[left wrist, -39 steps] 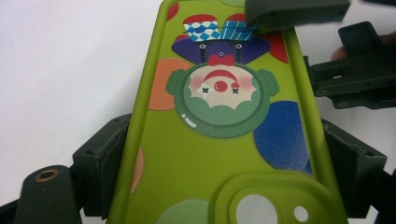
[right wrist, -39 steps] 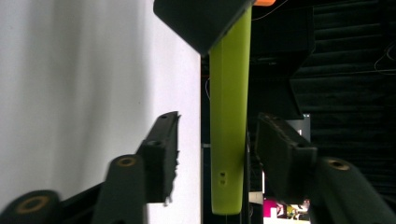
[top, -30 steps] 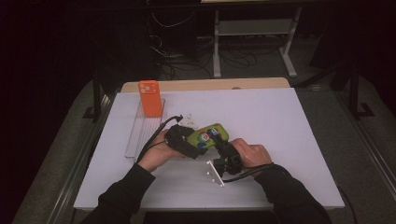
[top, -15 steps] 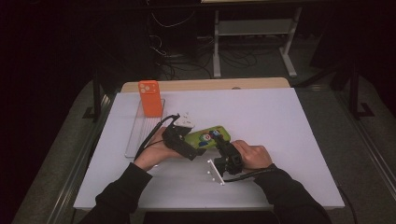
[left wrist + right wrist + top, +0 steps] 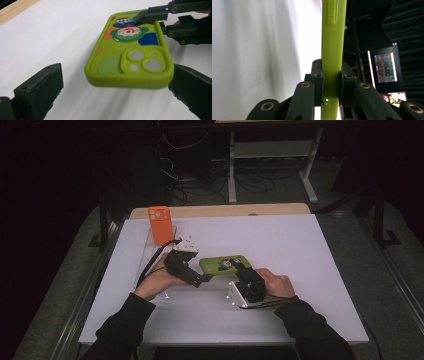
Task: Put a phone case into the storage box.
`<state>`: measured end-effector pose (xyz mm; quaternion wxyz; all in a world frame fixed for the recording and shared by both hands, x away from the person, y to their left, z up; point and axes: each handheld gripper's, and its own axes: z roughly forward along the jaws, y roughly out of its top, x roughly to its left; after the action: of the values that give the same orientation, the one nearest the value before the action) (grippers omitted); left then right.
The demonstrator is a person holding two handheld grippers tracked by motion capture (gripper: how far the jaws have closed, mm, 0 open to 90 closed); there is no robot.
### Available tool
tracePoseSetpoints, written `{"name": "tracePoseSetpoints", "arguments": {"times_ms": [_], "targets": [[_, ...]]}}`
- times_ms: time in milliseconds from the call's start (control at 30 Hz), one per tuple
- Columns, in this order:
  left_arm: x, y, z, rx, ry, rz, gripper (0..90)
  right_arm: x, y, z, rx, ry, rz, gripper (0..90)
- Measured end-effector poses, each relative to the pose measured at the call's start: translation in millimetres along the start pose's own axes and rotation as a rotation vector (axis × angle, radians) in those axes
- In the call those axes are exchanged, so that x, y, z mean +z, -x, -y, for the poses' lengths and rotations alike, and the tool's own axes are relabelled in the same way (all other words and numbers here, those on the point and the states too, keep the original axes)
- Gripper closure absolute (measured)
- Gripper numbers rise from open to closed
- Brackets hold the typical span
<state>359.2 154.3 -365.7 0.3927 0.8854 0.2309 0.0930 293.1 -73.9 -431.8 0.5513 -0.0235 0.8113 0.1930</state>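
Now right gripper fingers clamp green phone case; left gripper fingers wide open.

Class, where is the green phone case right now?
In the high view, the green phone case is near the table's middle, clamped at one end by the right hand-held gripper, with the open left hand-held gripper beside it.

bright tabletop, dark surroundings, soft shadows

Right half and lower centre of my white table top are open, free passage there. Blocked at centre: the lime-green rubber phone case. Upper left, the upright orange phone on the clear acrylic stand obstructs the left edge.
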Motion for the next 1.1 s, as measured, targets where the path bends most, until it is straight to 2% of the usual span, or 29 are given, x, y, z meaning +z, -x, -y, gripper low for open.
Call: {"name": "tracePoseSetpoints", "arguments": {"times_ms": [133,167,200,233,300,333,400,433,467,500,567,600,633,700,767,800,833,900,933,967,1033,1067,1100], "targets": [[-1.0,-0.9,0.9,-0.020,0.011,-0.002,0.0,0.0,7.4,2.0,0.037,0.003,-0.010,75.7],[-1.3,-2.0,0.8,-0.010,0.015,-0.006,0.0,0.0,7.6,2.5,0.053,0.003,-0.014,75.7],[-0.8,-1.1,1.0,-0.033,0.027,-0.007,0.0,0.2,8.8,2.6,0.078,0.010,-0.009,75.7],[-2.8,-3.9,0.8,-0.009,0.004,-0.010,0.0,0.5,10.2,3.5,0.095,0.010,-0.021,75.8],[-3.4,-3.9,1.1,-0.021,0.010,-0.011,0.0,0.5,14.1,6.0,0.144,0.008,-0.035,75.7],[-3.2,-3.8,0.9,-0.031,0.019,-0.012,0.0,0.6,17.0,7.7,0.201,-0.002,-0.059,75.7],[-3.0,-2.9,1.0,-0.063,0.034,-0.013,0.0,0.7,20.0,9.6,0.285,-0.006,-0.094,75.7],[-3.4,-4.0,0.8,-0.057,0.033,-0.013,0.0,0.6,22.0,10.7,0.335,-0.009,-0.118,75.7],[-3.6,-5.8,0.1,-0.042,0.033,-0.019,0.0,1.0,22.8,11.4,0.370,-0.009,-0.115,75.7],[-4.1,-5.9,0.0,-0.045,0.029,-0.018,0.0,1.6,25.2,13.0,0.425,-0.007,-0.146,75.7],[-3.8,-5.6,-0.4,-0.056,0.037,-0.021,0.0,2.5,29.6,16.3,0.495,-0.004,-0.176,75.7],[-3.3,-4.4,-0.5,-0.078,0.047,-0.019,0.0,3.4,31.6,17.8,0.537,-0.002,-0.195,75.7],[-3.8,-5.8,-1.0,-0.064,0.045,-0.024,0.0,3.9,33.5,19.1,0.587,-0.004,-0.220,75.7],[-3.0,-5.3,-1.5,-0.093,0.063,-0.027,0.0,5.1,36.6,20.8,0.692,0.004,-0.255,75.7],[-2.7,-5.7,-1.4,-0.114,0.066,-0.029,0.0,6.6,39.7,23.5,0.755,0.009,-0.282,75.7],[-2.5,-5.6,-1.4,-0.123,0.070,-0.032,0.0,7.4,41.2,24.9,0.808,0.009,-0.306,75.7],[-3.3,-6.9,-1.6,-0.112,0.062,-0.032,0.0,7.8,42.2,26.0,0.862,0.010,-0.328,75.7],[-2.8,-6.5,-2.5,-0.130,0.086,-0.041,0.0,10.0,44.3,29.4,0.940,0.014,-0.362,75.7],[-3.3,-7.5,-2.9,-0.123,0.084,-0.047,0.0,10.9,45.5,31.9,0.967,0.019,-0.373,75.7],[-2.6,-6.4,-3.5,-0.148,0.096,-0.043,0.0,11.6,46.6,34.0,1.011,0.028,-0.389,75.7],[-1.9,-6.3,-4.8,-0.156,0.108,-0.043,0.0,12.7,48.2,37.6,1.066,0.033,-0.409,75.7],[-1.4,-5.6,-5.5,-0.160,0.109,-0.046,0.0,12.5,48.4,37.0,1.112,0.042,-0.424,75.7],[-1.0,-4.9,-6.3,-0.165,0.107,-0.046,0.0,12.3,49.1,37.8,1.124,0.040,-0.434,75.7]]}}
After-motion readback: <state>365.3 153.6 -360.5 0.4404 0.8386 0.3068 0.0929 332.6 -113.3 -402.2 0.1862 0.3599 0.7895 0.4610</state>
